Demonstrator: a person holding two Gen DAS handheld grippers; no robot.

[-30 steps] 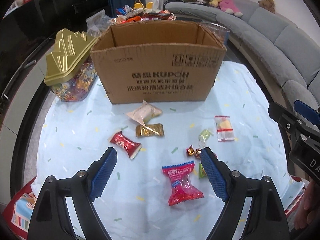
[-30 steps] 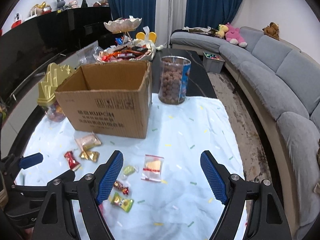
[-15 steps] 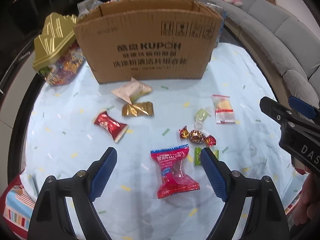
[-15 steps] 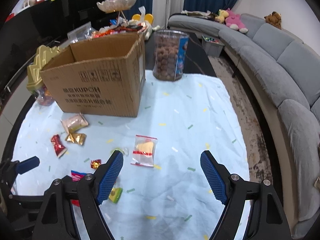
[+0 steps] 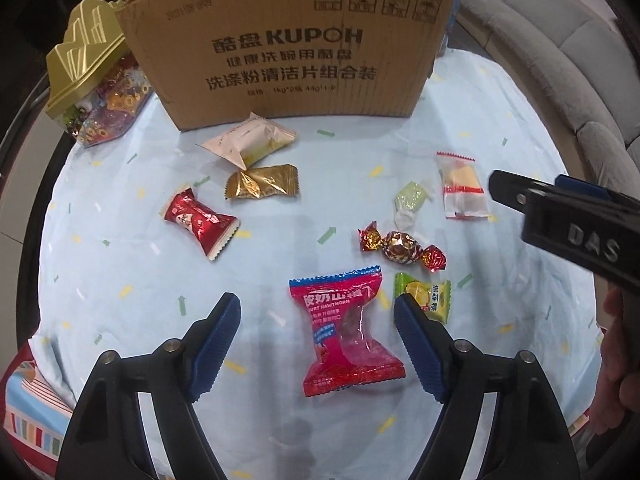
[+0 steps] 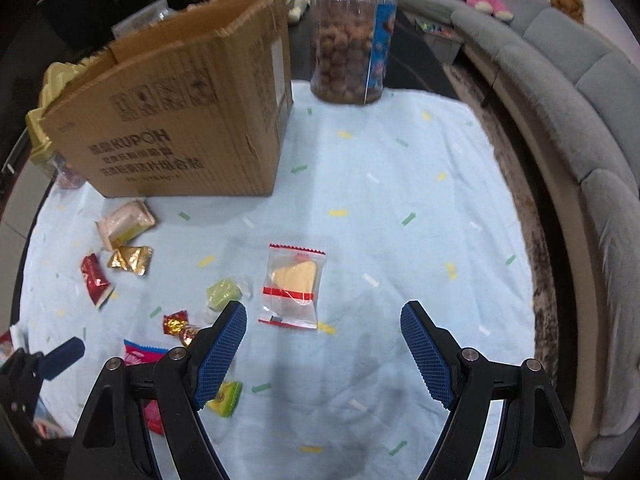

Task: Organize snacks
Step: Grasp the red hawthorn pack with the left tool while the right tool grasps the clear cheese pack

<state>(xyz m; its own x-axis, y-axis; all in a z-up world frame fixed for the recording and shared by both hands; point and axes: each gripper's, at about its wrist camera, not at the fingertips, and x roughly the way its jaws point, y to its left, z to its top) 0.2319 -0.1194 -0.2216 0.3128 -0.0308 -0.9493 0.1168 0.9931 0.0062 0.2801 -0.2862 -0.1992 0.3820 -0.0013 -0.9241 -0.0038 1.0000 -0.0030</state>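
Several wrapped snacks lie on a light blue cloth (image 5: 120,280) before an open cardboard box (image 5: 288,44). My left gripper (image 5: 318,344) is open low over the cloth, and a red hawthorn packet (image 5: 346,328) lies between its fingers. A green-yellow candy (image 5: 430,298) lies by the right finger. My right gripper (image 6: 322,354) is open just short of a clear packet with a yellow snack (image 6: 294,284). That packet also shows in the left wrist view (image 5: 460,184).
A red foil candy (image 5: 198,222), a gold packet (image 5: 262,182), a pink-white packet (image 5: 248,142), a twist-wrapped chocolate (image 5: 400,246) and a pale green candy (image 5: 408,202) lie scattered. A gold-lidded jar (image 5: 92,84) stands left of the box, a clear tub (image 6: 350,48) behind it. A grey sofa (image 6: 580,92) curves on the right.
Both grippers have moved down and forward toward the cloth. The red packet now lies between the left fingers, and the clear packet is closer to the right gripper. Both stay open.
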